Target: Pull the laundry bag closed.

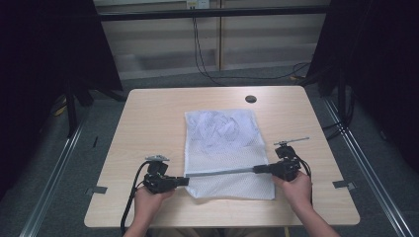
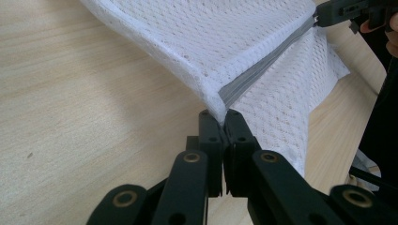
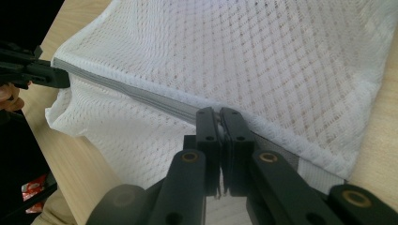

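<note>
White mesh laundry bag (image 1: 225,150) is lying flat on the light wooden table (image 1: 148,123), roughly centre and running toward the near edge, with some bluish-white fabric showing through the netting in its far half. A grey zipper (image 1: 221,172) runs across the bag close to the near end, and it's pulled pretty taut between the two grippers.

Left gripper (image 1: 184,180) is clamped tight on the zipper's left end, right at the bag's corner; in the left gripper view (image 2: 220,117) you can see the jaws pinched together on the mesh seam where the grey tape ends, lifting that corner a bit off the table. Right gripper (image 1: 257,169) is clenched on the zipper's other end, near the bag's right edge; the right gripper view (image 3: 219,117) shows its jaws squeezed shut on the grey tape. Each hand sits at the near side of the table, well apart, bag between them.
</note>
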Demonstrator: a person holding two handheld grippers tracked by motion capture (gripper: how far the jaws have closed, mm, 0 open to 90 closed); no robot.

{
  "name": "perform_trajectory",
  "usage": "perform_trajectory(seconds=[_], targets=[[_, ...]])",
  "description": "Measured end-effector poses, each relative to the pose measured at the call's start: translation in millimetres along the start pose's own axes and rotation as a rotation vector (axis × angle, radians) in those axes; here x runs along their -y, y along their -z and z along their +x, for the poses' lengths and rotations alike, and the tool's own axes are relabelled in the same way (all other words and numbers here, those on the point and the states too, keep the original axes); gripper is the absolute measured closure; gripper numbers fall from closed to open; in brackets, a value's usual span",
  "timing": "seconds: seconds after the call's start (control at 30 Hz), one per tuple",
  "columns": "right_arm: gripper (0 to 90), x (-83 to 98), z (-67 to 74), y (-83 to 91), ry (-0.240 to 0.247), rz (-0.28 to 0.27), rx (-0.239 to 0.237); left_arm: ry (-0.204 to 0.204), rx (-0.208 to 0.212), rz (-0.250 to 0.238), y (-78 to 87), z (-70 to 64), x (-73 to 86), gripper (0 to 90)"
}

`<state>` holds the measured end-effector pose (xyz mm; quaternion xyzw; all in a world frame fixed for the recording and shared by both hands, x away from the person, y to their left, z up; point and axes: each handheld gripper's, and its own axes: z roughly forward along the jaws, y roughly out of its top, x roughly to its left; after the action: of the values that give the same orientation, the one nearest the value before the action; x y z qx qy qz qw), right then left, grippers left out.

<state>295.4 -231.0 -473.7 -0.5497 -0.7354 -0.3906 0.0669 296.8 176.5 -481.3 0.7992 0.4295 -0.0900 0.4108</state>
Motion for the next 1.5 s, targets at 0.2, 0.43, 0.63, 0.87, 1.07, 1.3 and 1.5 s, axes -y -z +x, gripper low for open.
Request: perform_trajectory(seconds=[0.2,0.43,0.63,0.87,1.07,1.3,1.5], targets=[[87.3,-0.3,0.2,1.6,0.006,0.002,0.004,0.006,0.006,-0.001,-1.2,-0.7,0.0,87.9],[87.4,0.8,-0.2,1.7,-0.002,0.002,0.004,0.002,0.001,0.003,-1.4,-0.7,0.0,87.9],[87.3,1.1,-0.4,2.3,-0.003,0.000,0.001,0.004,0.004,0.004,-1.7,-0.8,0.1,87.9],[87.4,2.2,-2.9,4.3,-0.003,-0.003,0.008,0.004,-0.001,0.007,-1.7,-0.1,0.4,87.9],[87.4,2.7,-4.5,6.3,-0.009,-0.008,0.009,0.006,0.001,0.005,-1.5,-0.7,0.2,87.9],[87.4,3.3,-4.9,6.5,-0.004,-0.006,0.010,0.007,0.001,0.006,-2.1,-0.8,0.4,88.0],[87.4,4.0,-4.6,6.5,-0.001,-0.003,0.011,0.008,0.001,0.011,-2.0,-0.7,0.4,88.0]])
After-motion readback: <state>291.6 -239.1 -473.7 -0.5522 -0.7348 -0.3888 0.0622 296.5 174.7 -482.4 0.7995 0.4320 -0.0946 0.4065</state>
